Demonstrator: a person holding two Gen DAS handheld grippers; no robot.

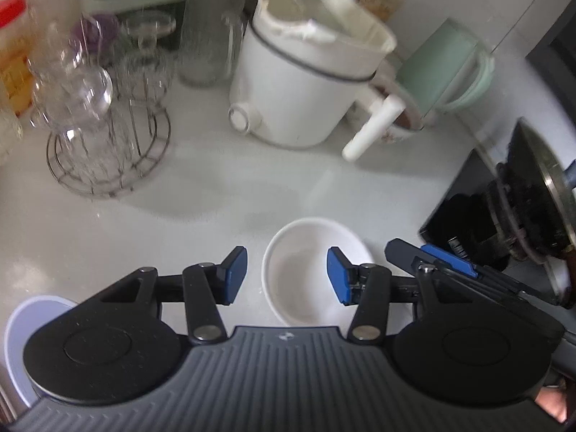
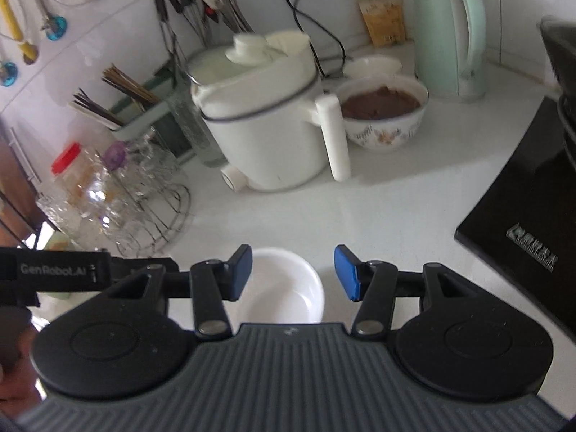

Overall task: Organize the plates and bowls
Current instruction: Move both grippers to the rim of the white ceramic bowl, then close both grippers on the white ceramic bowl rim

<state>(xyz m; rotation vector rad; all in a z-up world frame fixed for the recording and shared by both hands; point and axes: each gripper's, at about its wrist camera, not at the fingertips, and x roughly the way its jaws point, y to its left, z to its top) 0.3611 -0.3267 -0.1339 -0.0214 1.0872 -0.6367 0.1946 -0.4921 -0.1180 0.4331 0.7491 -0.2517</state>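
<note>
White bowl (image 1: pixel 306 270) sits empty on table (image 1: pixel 201 194), below both claws. Left claw (image 1: pixel 287 275) and right claw (image 2: pixel 293 273): pads apart, holding nothing. Bowl prob. ceramic: stiff, slick, breakable. Pinch rim wall, one pad inside, one outside.

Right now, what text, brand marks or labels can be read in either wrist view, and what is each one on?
"GenRobot.AI": on the left gripper, seen at the left edge of the right wrist view.
Silver logo on the black cooktop: too blurred to read.
Small emblem on the right gripper body: unreadable.
Yellow packet by the wall: print unreadable.
</note>
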